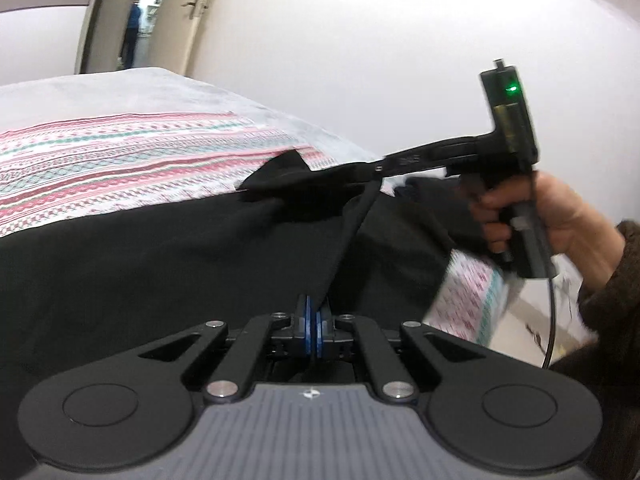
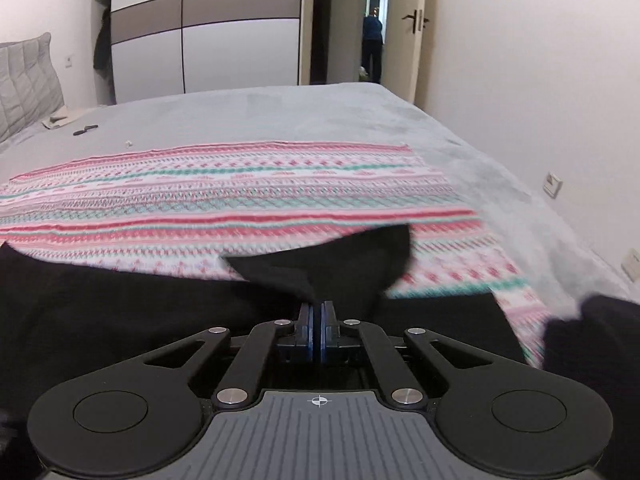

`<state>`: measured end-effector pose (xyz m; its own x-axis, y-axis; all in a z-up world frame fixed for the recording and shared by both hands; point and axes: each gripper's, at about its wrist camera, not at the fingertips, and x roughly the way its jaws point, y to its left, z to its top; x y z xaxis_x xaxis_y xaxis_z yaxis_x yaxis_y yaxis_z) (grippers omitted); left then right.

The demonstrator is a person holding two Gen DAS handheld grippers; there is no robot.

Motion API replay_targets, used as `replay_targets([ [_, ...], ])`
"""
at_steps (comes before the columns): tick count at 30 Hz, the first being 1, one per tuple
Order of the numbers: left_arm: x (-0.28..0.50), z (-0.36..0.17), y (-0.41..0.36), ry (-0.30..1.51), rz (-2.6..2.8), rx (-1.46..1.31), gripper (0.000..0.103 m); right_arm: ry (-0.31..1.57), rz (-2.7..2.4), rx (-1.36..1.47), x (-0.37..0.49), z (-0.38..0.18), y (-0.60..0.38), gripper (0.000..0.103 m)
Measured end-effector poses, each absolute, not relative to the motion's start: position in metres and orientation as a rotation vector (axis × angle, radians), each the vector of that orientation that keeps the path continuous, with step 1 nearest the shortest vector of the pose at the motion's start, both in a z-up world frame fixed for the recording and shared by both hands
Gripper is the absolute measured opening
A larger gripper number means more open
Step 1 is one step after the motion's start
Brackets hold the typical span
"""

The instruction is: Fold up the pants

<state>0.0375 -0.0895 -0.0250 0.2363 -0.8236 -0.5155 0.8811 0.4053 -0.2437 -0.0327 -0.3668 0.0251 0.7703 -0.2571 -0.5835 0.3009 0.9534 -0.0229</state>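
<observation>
A bed (image 2: 320, 112) covered in a grey plush blanket (image 2: 480, 168) carries everything — a pink, white and teal patterned cloth (image 2: 240, 188) lies spread across it. Black pants (image 2: 120, 300) rest on the cloth's near part, and a few small items — too small to identify — sit far left near a grey quilted pillow (image 2: 28, 80).

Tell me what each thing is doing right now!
Left gripper: shut on the pants.
Right gripper: shut on the pants.
Pants: black, one edge lifted off the bed.
Patterned cloth: spread flat under the pants.
Door: open.
</observation>
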Motion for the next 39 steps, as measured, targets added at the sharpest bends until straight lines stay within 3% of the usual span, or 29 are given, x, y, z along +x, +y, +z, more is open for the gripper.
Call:
replay_targets([
  [9,0.020,-0.056,-0.100,0.743,-1.186,0.275,0.031,0.850,-0.276,0.074,-0.083,-0.027,-0.381,0.002],
  [11,0.020,-0.054,-0.098,0.734,-1.186,0.252,0.033,0.860,-0.267,0.039,-0.088,-0.033,-0.378,0.012],
  [13,0.018,-0.052,-0.095,0.709,-1.174,0.250,0.044,0.853,-0.297,-0.011,-0.090,-0.030,-0.373,0.030],
  [15,0.014,-0.053,-0.089,0.677,-1.170,0.267,0.052,0.809,-0.302,-0.031,-0.094,-0.024,-0.368,0.035],
  [19,0.009,-0.053,-0.087,0.645,-1.166,0.291,0.053,0.728,-0.260,-0.116,-0.091,-0.018,-0.347,0.052],
  [21,0.010,-0.055,-0.088,0.651,-1.160,0.289,0.053,0.708,-0.240,-0.184,-0.082,-0.021,-0.332,0.052],
  [29,0.014,-0.056,-0.091,0.655,-1.166,0.281,0.052,0.678,-0.222,-0.448,-0.025,-0.059,-0.282,0.050],
  [32,0.015,-0.056,-0.087,0.656,-1.149,0.262,0.043,0.659,-0.227,-0.422,-0.011,-0.062,-0.286,0.032],
  [33,0.016,-0.057,-0.088,0.659,-1.145,0.257,0.035,0.663,-0.223,-0.406,-0.008,-0.063,-0.290,0.008],
  [34,0.016,-0.057,-0.088,0.661,-1.143,0.253,0.031,0.671,-0.241,-0.398,-0.005,-0.062,-0.293,0.003],
  [39,0.013,-0.050,-0.083,0.643,-1.158,0.263,0.030,0.660,-0.401,-0.292,-0.019,-0.045,-0.336,0.002],
])
